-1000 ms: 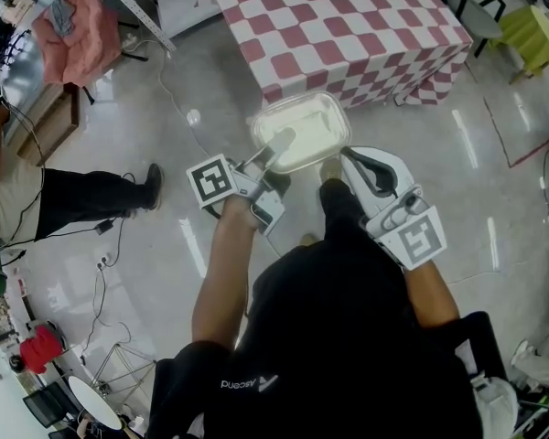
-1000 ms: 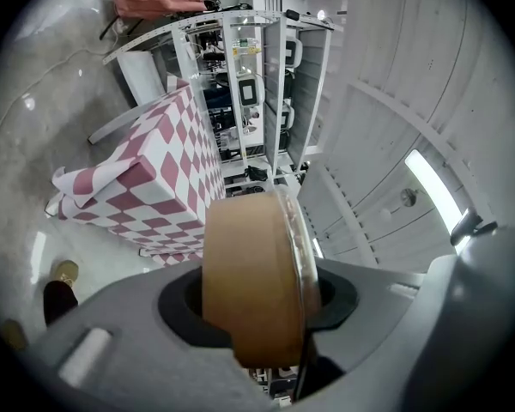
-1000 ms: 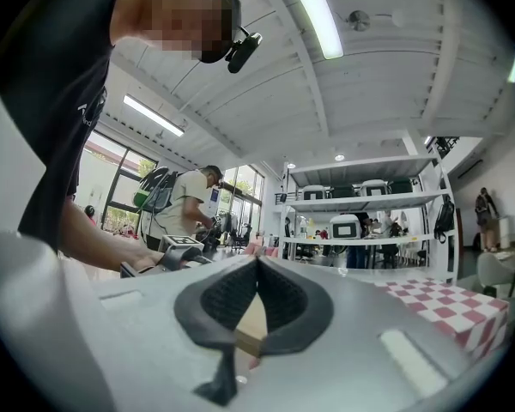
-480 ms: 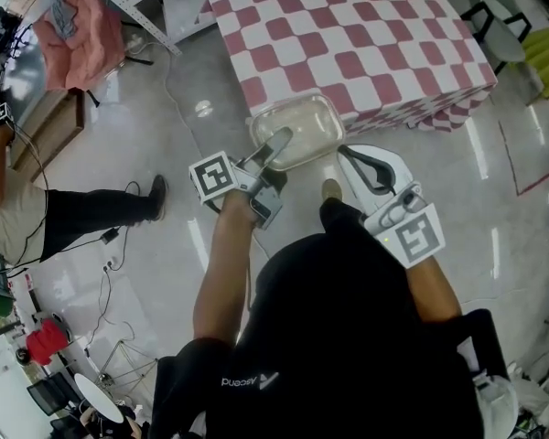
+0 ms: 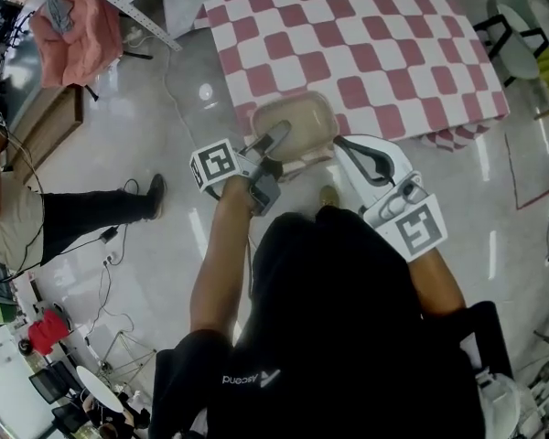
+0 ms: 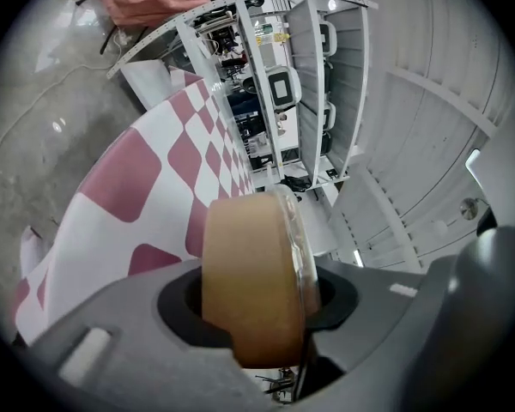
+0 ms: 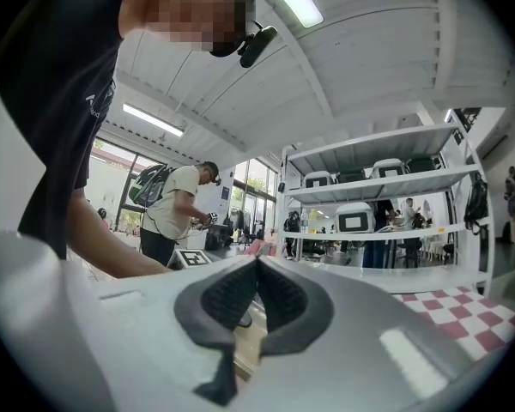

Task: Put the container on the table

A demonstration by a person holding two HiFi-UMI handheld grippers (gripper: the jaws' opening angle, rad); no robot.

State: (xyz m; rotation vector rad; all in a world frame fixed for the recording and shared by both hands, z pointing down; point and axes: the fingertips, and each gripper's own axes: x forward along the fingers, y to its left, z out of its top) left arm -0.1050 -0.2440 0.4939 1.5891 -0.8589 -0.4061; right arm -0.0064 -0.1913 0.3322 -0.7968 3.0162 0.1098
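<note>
**Container held at the edge of the checked surface**

A person stands over a grey floor (image 5: 165, 99) with a hand-held gripper in each hand, facing a surface (image 5: 375, 44) draped in a red-and-white checked cloth. The left hand-held gripper (image 5: 276, 141) is clenched on the near end of the container (image 5: 295, 120), a shallow, clear tub with rounded corners and a beige tint. In the left gripper view, its tan wall and clear rim stand on edge between the two grey jaws, filling the gap between them.

From the head view, the container lies across the near edge of the surface, partly over the cloth and partly over the floor. Whether its underside touches the cloth cannot be told.

The right hand-held gripper (image 5: 340, 143) points at the container's right end, just beside it. In its own view the dark pads meet along one line, with a strip of beige showing below them. Whether a thin rim is pinched there cannot be made out.

Behind the surface stand white shelves (image 6: 305, 67) carrying boxy white units. At the left of the head view a second person (image 5: 37, 213) in dark trousers stands on the floor among trailing cables. A pink cloth (image 5: 73, 39) hangs from a rack near the top corner.
</note>
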